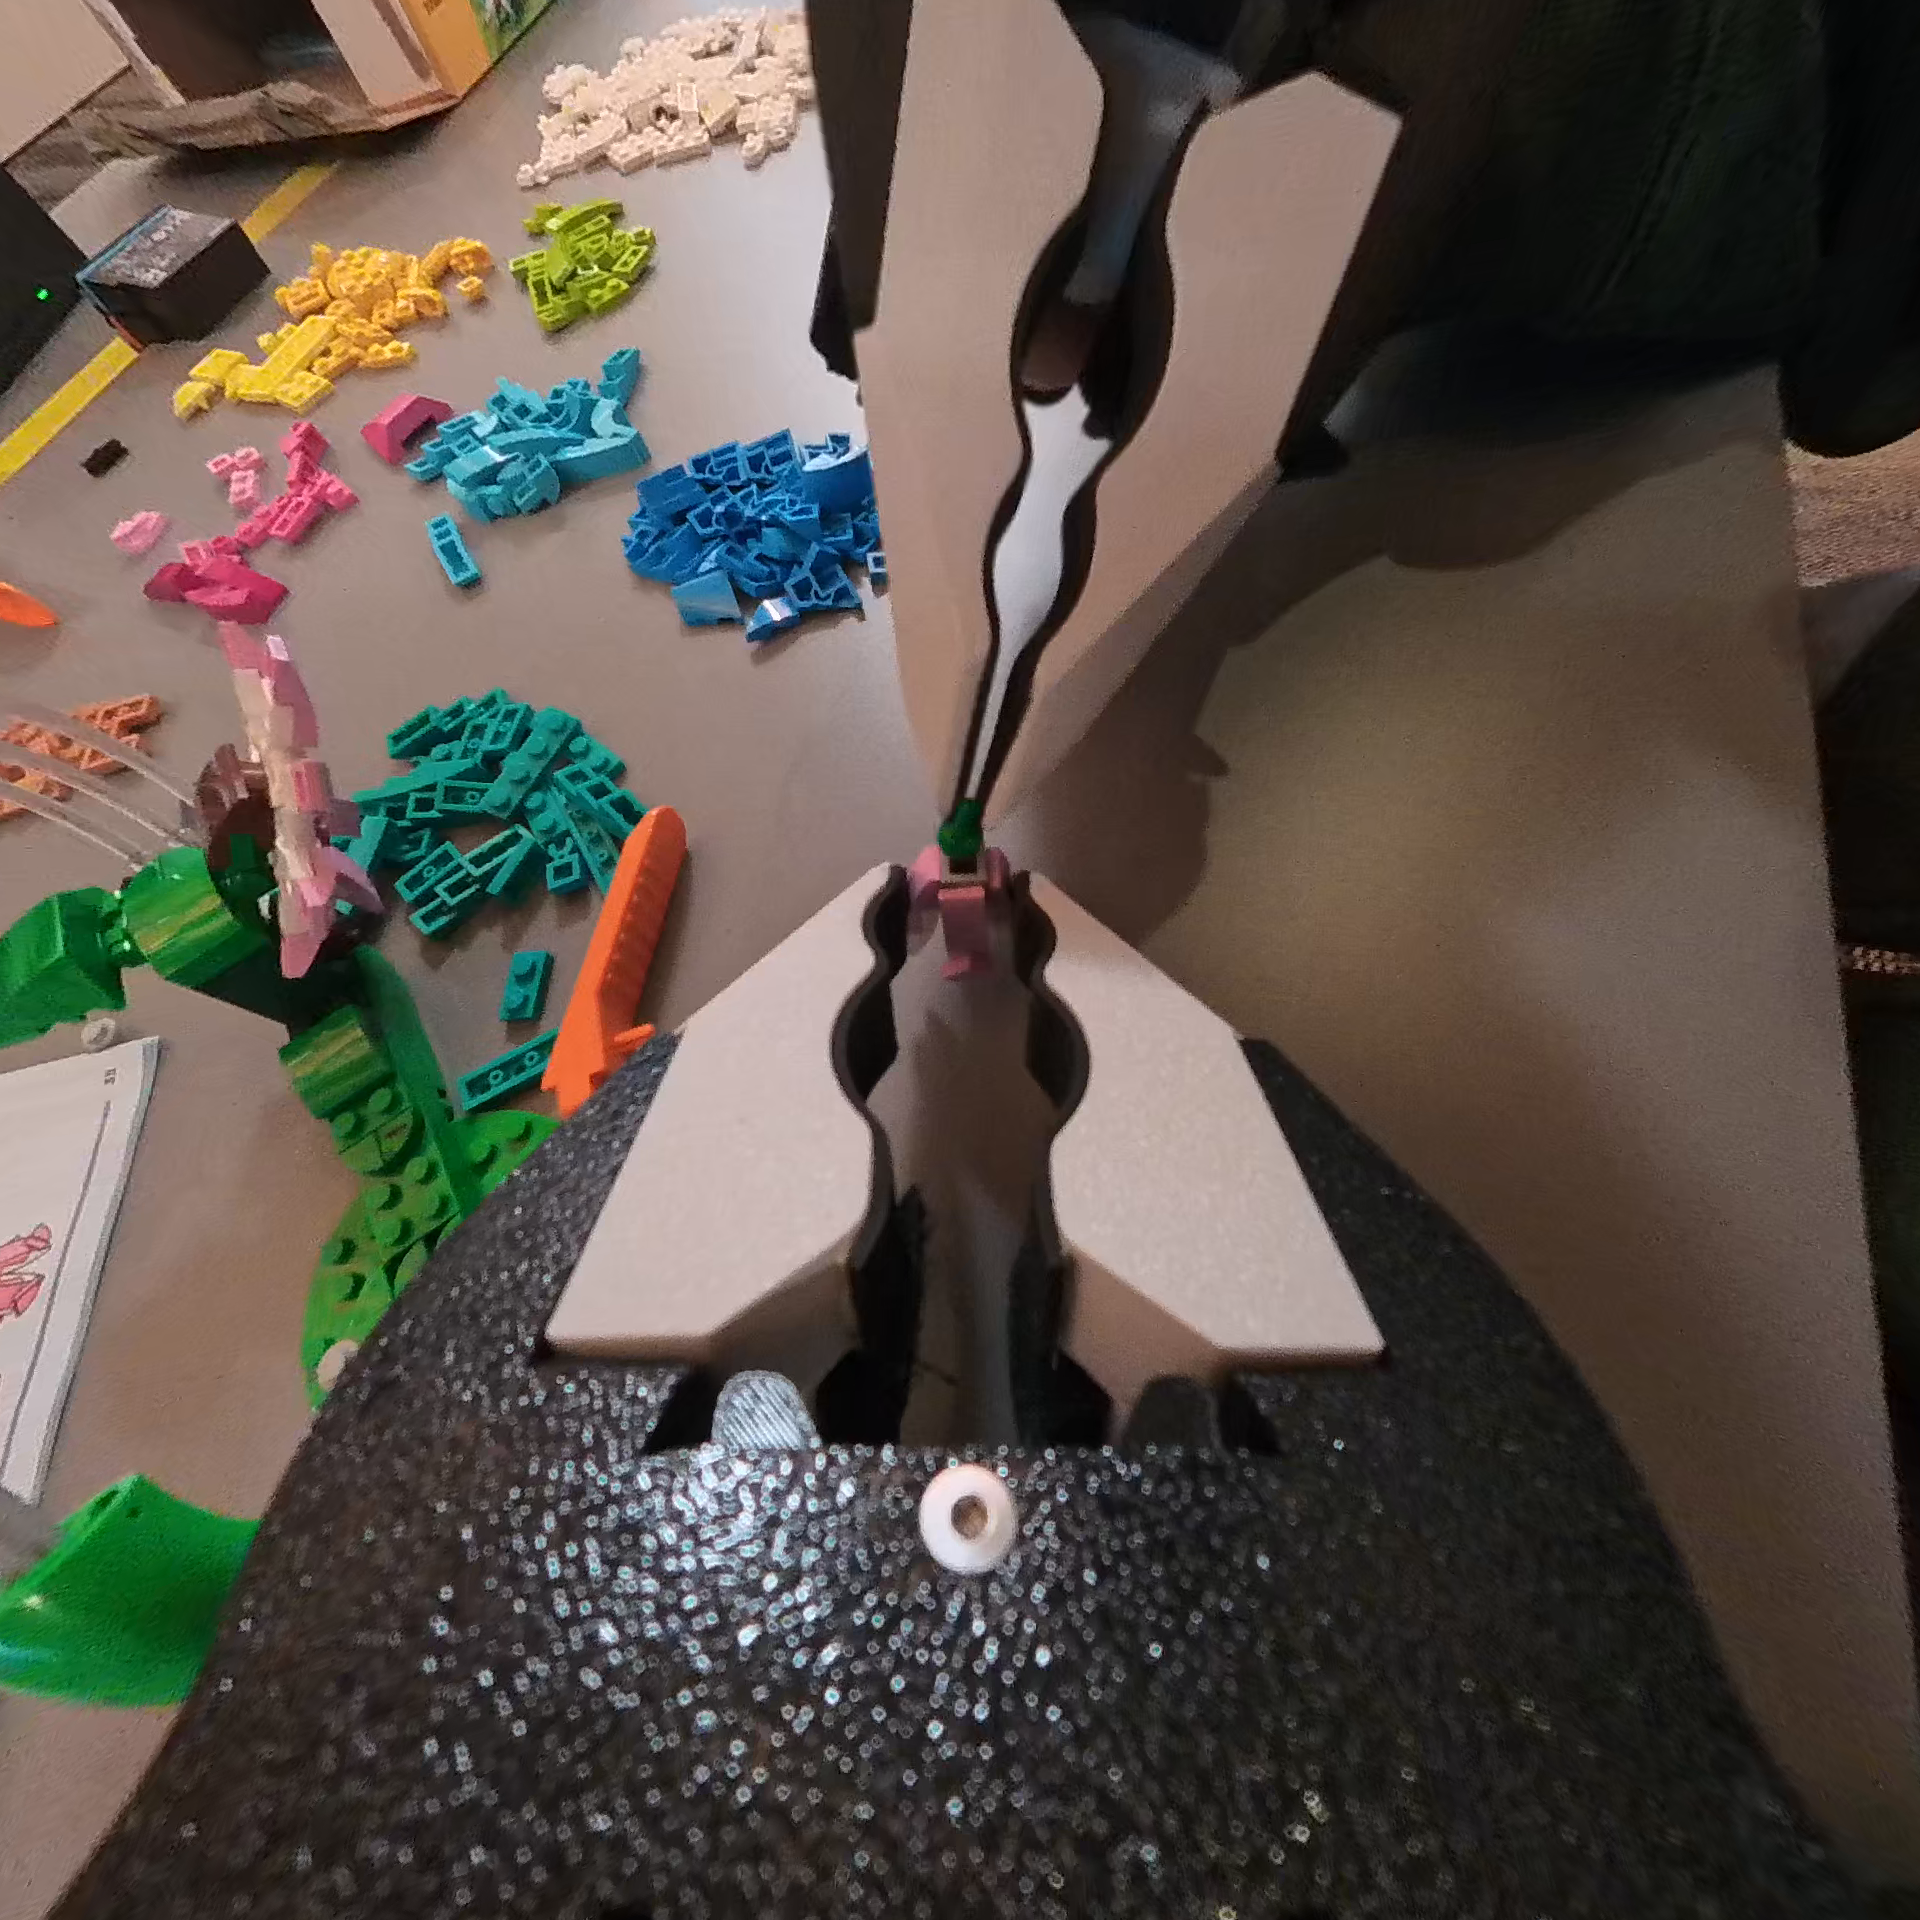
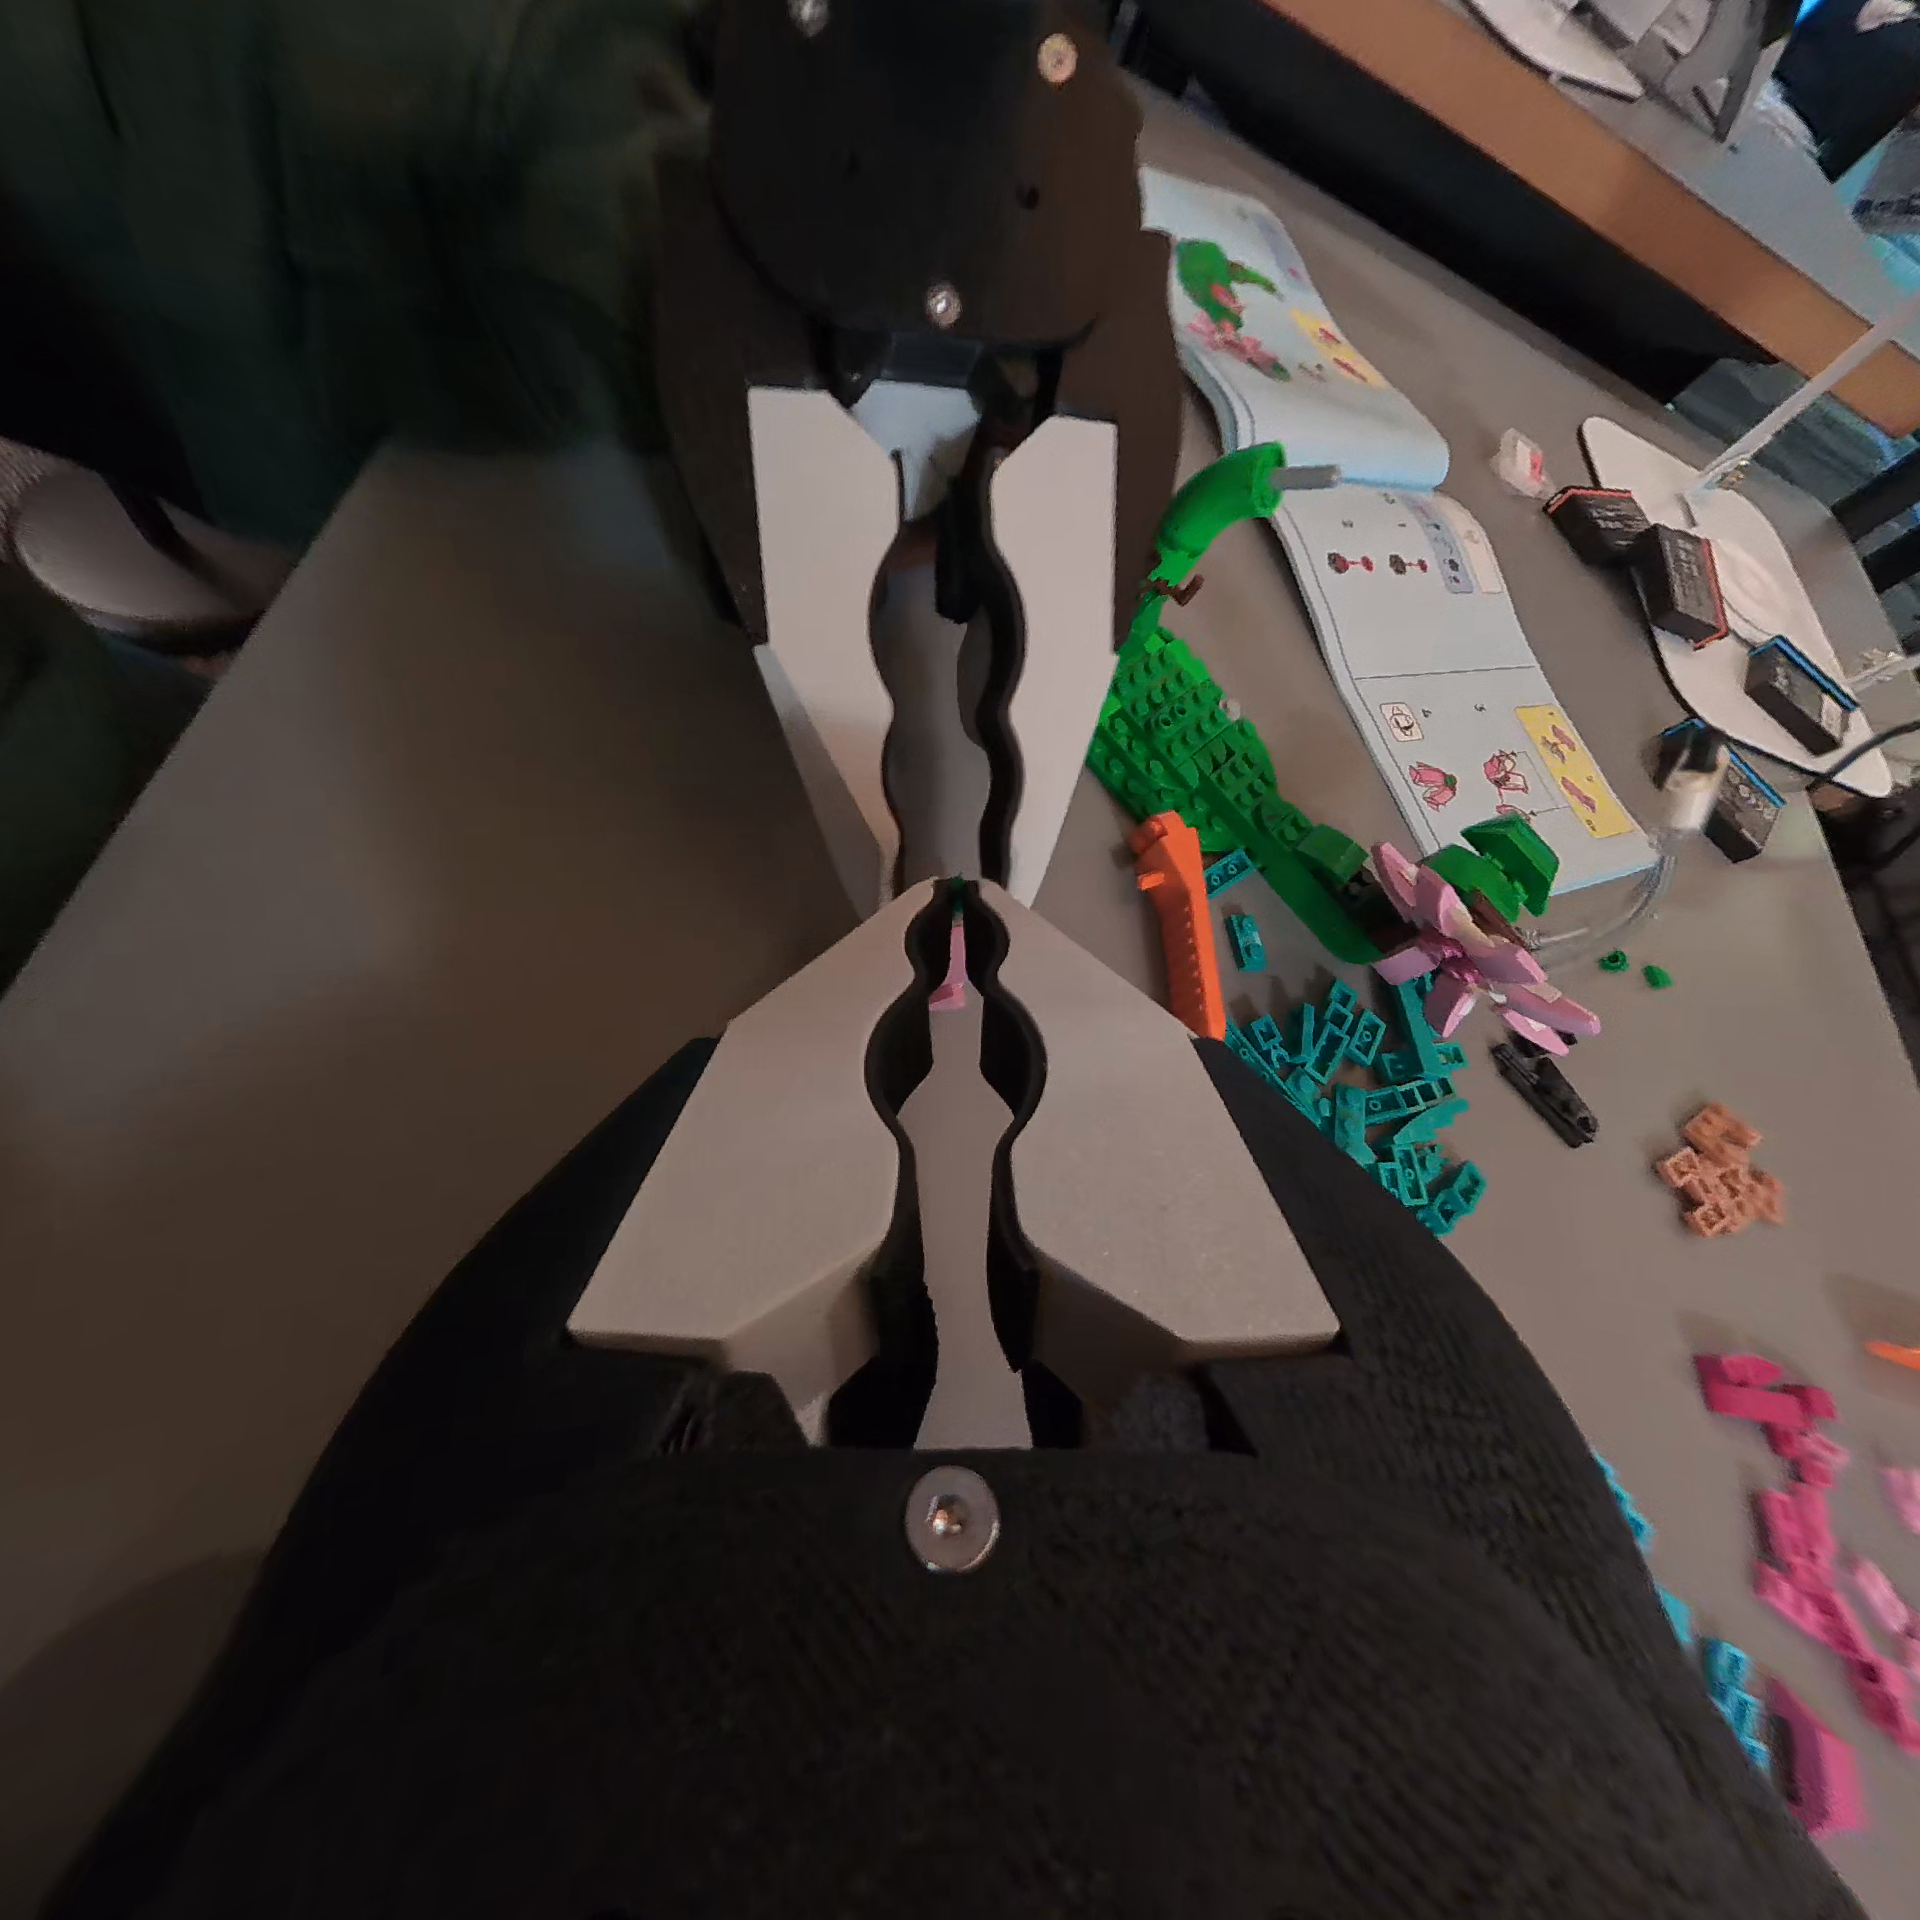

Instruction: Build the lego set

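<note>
In the left wrist view my left gripper is shut on a small pink lego piece at its tips, above the grey table. My right gripper comes in from above, tip to tip with it, shut on a tiny green piece that touches the top of the pink one. In the right wrist view my right gripper pinches the green piece. The pink piece shows through the gap between the fingers. The left gripper faces it from the far side.
A green stem model with a pink flower lies on the table beside an orange brick separator. Sorted piles of bricks, teal and blue among them, lie to the left. An open instruction booklet and black boxes lie farther off. Left and right tips are no more than a few centimetres apart.
</note>
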Demonstrator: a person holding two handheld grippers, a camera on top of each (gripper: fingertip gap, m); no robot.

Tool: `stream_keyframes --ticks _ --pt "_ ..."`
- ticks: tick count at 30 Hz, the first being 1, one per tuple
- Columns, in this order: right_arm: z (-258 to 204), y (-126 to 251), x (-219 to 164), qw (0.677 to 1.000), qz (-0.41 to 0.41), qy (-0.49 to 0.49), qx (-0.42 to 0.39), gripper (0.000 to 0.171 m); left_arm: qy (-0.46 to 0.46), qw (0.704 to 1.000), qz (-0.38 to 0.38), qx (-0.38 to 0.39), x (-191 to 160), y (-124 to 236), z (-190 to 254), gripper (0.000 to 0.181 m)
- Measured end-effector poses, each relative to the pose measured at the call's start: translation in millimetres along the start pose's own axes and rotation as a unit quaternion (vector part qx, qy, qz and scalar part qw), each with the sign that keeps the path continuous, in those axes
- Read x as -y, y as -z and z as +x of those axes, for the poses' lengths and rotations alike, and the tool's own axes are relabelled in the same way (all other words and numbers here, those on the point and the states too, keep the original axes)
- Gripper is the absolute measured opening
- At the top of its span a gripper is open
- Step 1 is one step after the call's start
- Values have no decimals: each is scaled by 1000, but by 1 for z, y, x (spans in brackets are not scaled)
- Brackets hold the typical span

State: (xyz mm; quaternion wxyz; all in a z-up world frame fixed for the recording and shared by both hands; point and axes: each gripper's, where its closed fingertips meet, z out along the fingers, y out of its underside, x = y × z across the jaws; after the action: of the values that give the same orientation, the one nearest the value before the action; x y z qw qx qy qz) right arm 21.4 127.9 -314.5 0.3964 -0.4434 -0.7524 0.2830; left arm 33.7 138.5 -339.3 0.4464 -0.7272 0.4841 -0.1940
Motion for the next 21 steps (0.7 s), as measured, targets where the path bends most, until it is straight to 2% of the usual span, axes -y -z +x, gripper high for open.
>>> stream_keyframes --ticks 9,21 --pt "-3 -2 -3 998 -45 37 -12 0 -33 999 -4 20 0 1 0 18" --pt "-3 1 -5 998 -51 22 -4 0 -56 998 -1 33 2 2 0 18"
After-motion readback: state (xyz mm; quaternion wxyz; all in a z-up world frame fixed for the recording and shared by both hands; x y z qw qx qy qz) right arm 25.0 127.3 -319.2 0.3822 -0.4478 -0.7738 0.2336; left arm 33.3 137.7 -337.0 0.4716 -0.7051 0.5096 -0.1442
